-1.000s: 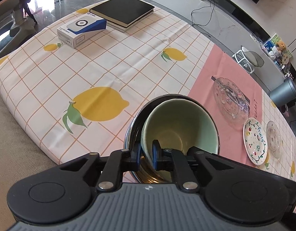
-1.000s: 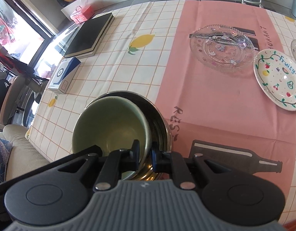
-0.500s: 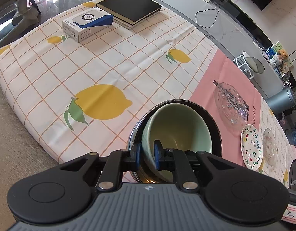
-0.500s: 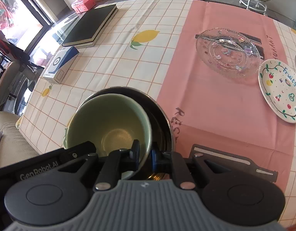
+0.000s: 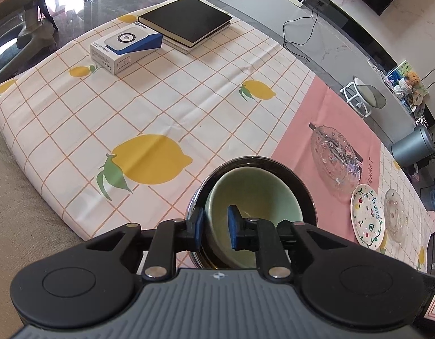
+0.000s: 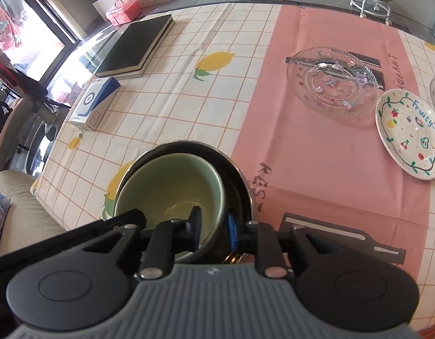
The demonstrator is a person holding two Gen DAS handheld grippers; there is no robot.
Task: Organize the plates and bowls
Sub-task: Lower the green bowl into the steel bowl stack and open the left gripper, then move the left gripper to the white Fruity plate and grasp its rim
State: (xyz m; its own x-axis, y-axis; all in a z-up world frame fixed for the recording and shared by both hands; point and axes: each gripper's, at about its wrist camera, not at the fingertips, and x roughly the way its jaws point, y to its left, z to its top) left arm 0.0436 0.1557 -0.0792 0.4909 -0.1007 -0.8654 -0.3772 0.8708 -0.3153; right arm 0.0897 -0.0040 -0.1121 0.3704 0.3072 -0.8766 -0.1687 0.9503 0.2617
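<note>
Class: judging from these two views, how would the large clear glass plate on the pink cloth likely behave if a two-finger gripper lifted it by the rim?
The glass plate probably breaks if dropped. Its beaded rim may give the pads some purchase, though glass looks slippery. Wide and shallow, it would likely sag from a one-sided grip.

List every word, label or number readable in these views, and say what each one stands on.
"Fruity": on the painted white plate.
"RES...": on the pink cloth panel, partly hidden by the dark bowl.
"...URANT": far end of the same panel, cut off by the glass plate.
Small print on the blue and white box: too small to read.
Black book: no text visible.
</note>
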